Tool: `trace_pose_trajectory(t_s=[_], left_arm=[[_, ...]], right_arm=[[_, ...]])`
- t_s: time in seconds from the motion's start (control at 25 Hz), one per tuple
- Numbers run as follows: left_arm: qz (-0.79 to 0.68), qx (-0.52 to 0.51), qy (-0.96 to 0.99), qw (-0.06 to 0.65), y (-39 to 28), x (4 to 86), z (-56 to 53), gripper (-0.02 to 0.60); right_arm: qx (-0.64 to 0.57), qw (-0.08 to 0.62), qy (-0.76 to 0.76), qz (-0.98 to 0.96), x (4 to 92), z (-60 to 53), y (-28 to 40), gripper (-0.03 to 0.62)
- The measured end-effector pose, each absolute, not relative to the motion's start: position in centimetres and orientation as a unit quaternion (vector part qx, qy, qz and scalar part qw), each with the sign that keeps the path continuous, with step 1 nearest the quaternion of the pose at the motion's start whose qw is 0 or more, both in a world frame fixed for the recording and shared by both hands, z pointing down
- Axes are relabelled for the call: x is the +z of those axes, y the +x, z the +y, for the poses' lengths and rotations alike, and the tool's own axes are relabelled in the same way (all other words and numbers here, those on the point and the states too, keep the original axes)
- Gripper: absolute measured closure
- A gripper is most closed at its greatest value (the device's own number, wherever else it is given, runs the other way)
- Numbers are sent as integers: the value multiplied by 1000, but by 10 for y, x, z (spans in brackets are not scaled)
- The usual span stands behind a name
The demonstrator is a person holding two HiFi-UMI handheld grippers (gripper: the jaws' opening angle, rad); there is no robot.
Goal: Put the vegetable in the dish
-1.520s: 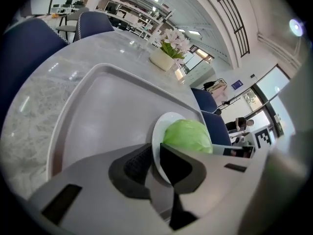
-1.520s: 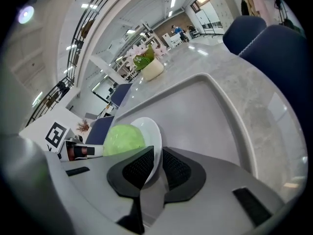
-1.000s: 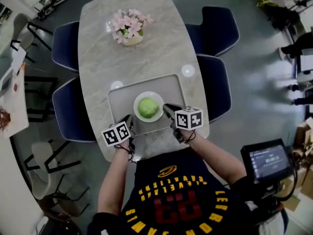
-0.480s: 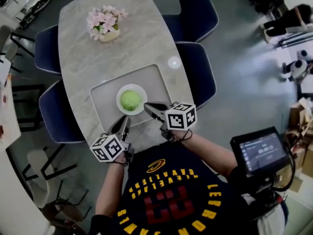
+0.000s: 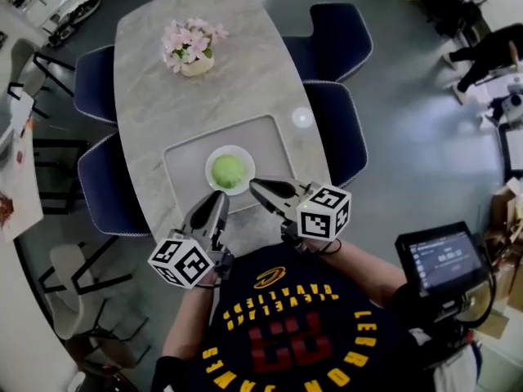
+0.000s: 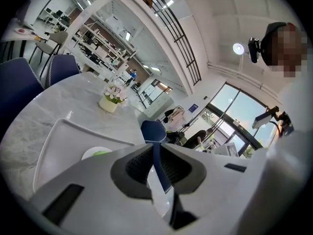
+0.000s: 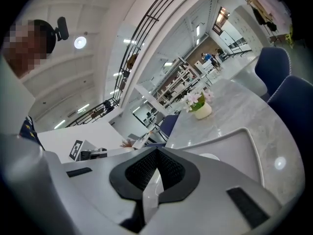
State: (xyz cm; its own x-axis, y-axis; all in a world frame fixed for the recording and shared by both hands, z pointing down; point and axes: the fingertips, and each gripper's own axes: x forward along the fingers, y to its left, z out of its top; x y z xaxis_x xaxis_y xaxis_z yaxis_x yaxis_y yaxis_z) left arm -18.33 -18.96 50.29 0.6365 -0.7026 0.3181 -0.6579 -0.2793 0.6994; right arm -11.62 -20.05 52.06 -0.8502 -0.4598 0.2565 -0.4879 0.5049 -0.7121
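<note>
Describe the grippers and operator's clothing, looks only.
Both the left gripper and right gripper have pale grey tapered jaws with black ribbed pads. Each carries a white cube printed with black square markers. The person wears a black sleeveless jersey with yellow lettering and red numerals.

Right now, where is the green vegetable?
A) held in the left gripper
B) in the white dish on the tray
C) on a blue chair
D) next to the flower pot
B: the head view shows the green vegetable lying in the white dish, which sits on the tray.
</note>
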Motion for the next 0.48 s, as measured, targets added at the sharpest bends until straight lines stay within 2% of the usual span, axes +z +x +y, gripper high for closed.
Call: trace_pose_trajectory(t_s=[0.2,0.48], left_arm=[[-430,-50,800,415,-183,470,-171,538],[-447,-52,817,360,-187,449,-168,538]], right_arm=[[398,1,279,-874,485,-192,-110,591],[379,-21,281,-882,454,-200,-112,589]])
